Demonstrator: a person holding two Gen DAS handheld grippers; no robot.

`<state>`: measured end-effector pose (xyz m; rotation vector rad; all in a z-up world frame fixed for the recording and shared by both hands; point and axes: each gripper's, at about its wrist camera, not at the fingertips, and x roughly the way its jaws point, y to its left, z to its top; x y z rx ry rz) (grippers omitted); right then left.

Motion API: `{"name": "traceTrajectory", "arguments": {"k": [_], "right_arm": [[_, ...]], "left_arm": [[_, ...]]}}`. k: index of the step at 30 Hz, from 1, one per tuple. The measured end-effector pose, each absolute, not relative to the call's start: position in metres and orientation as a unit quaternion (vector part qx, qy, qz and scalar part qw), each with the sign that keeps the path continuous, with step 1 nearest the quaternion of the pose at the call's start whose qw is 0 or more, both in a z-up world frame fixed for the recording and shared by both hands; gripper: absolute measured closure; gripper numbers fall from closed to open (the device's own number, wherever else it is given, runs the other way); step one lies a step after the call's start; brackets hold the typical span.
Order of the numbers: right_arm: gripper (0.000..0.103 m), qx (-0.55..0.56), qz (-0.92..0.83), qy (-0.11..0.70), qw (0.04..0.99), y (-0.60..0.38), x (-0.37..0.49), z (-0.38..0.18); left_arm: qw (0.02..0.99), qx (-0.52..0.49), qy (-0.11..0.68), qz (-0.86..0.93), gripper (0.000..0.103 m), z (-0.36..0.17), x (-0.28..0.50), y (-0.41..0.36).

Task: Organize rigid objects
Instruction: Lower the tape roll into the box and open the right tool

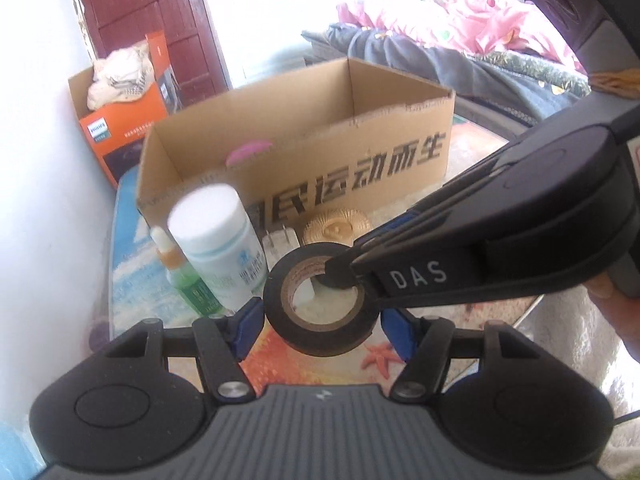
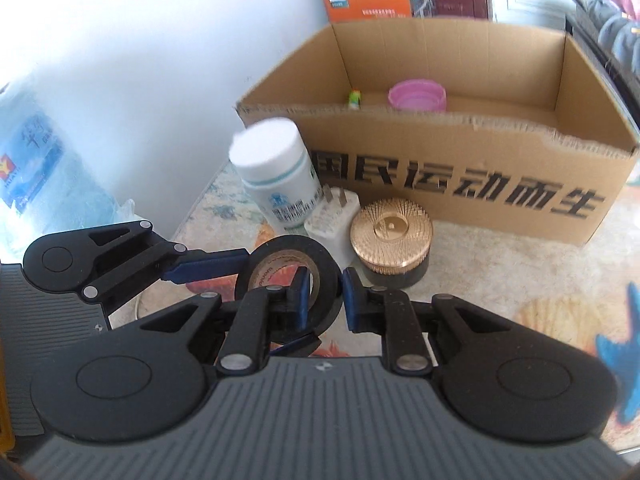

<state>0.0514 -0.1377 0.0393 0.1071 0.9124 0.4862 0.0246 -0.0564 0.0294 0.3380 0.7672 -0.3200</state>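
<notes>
Task partly done, by look of it. Cardboard box already holds pink bowl and small green item. Left on counter, in front of box: white bottle, dropper bottle, white plug, gold-topped jar.

Tape roll held in air. Right tongs pinch its ring wall, one finger through hole. Left tongs spread wide either side of roll; contact unclear.

Likely next: roll into box.
</notes>
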Motion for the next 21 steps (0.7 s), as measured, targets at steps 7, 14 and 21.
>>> {"name": "traceTrajectory", "arguments": {"k": [7, 14, 21], "right_arm": [[0.087, 0.029, 0.244, 0.346, 0.906, -0.150, 0.081, 0.126], [0.086, 0.066, 0.242, 0.444, 0.860, -0.173, 0.203, 0.123], [0.086, 0.129, 0.221, 0.586, 0.769, -0.188, 0.301, 0.043]], "left_arm": [[0.927, 0.169, 0.301, -0.148, 0.038, 0.108, 0.061, -0.059], [0.872, 0.115, 0.438, -0.188, 0.038, 0.109, 0.184, -0.064], [0.779, 0.083, 0.591, -0.193, 0.038, 0.040, 0.275, -0.067]]}}
